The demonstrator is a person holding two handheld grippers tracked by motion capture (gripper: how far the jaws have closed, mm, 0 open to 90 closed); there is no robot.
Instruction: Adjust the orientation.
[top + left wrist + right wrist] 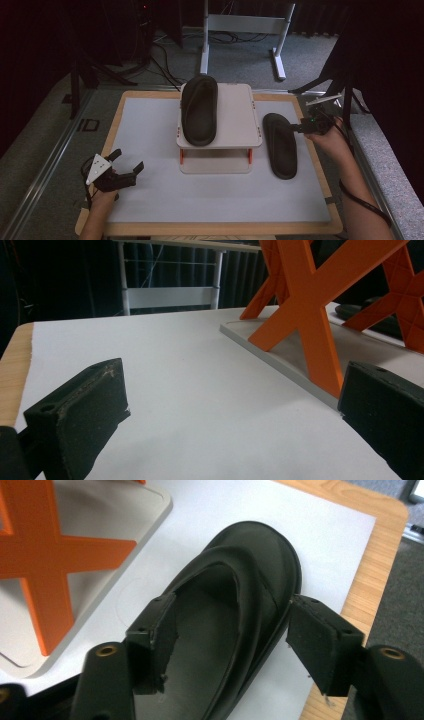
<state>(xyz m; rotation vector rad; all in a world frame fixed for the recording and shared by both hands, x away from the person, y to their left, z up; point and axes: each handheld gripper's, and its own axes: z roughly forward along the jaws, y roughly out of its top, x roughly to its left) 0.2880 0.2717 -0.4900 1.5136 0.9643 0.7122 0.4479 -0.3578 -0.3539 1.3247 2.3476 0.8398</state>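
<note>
your right gripper [227, 645] jaws wide, straddling the loose shoe's [280, 145] side wall right of the rack [235, 122] | left gripper [125, 167] wide, idle | next, probably: clamp, lift beside its mate [199, 110]

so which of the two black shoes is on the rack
The black shoe on the left: it lies on the rack's top shelf. The other shoe lies on the white mat, by the right hand-held gripper.

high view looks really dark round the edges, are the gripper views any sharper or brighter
High view: dim and soft, surroundings near black, only the white mat lit. Left gripper view: brighter, though the near jaws blur and the orange rack leg is sharper. Right gripper view: the black slipper shows soft glare on its upper.
</note>
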